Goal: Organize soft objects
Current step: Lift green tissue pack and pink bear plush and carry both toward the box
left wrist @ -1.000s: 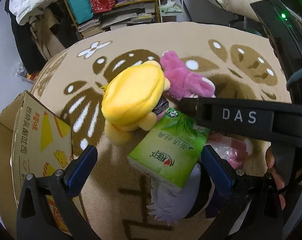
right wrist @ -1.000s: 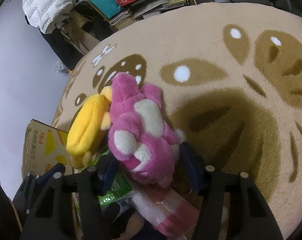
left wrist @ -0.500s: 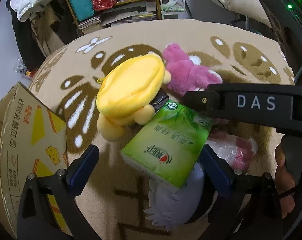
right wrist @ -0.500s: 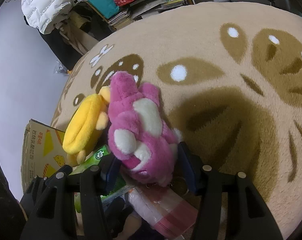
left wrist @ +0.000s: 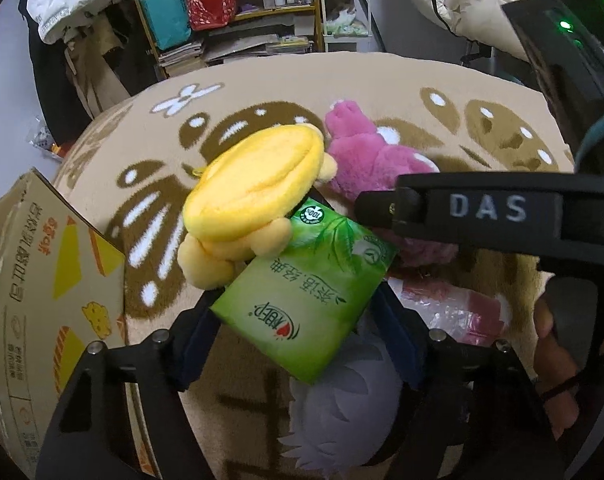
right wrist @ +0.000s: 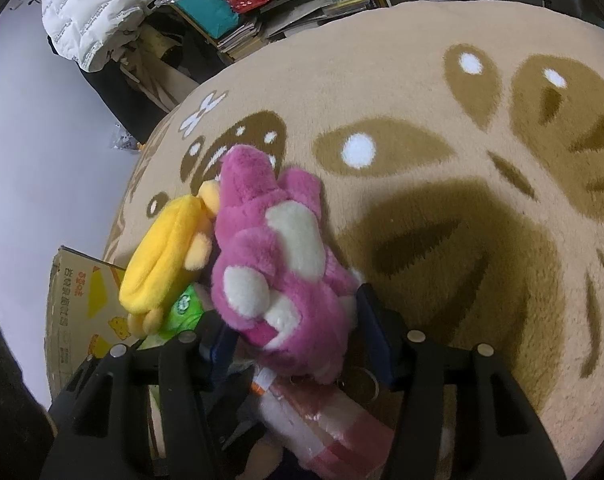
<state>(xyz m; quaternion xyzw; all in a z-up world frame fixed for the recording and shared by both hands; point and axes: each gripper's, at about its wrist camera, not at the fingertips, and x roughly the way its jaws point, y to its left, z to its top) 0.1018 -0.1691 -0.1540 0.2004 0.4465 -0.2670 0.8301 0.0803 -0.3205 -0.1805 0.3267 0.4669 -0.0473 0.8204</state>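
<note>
A green tissue pack (left wrist: pixel 302 292) lies tilted on a pile of soft things on the beige rug (left wrist: pixel 342 88). My left gripper (left wrist: pixel 298 328) has the pack between its blue pads, which touch two opposite sides while the jaws are closing. A yellow plush (left wrist: pixel 254 188) rests on the pack's far end. In the right wrist view, my right gripper (right wrist: pixel 298 336) is shut on a pink plush toy (right wrist: pixel 278 256), with the yellow plush (right wrist: pixel 166 256) beside it on the left. The right gripper's black body crosses the left wrist view, hiding part of the pink plush (left wrist: pixel 374 164).
A grey-white plush (left wrist: pixel 342 408) lies under the tissue pack. A pink-and-clear plastic pack (right wrist: pixel 326 420) sits beneath the pink plush. A cardboard box (left wrist: pixel 42 300) stands at the rug's left edge. Cluttered shelves (left wrist: pixel 230 20) and a white jacket (right wrist: pixel 86 12) are beyond the rug.
The left gripper's jaws have closed from wide open onto the sides of the green tissue pack. The right gripper and the pink plush have stayed as they were.
</note>
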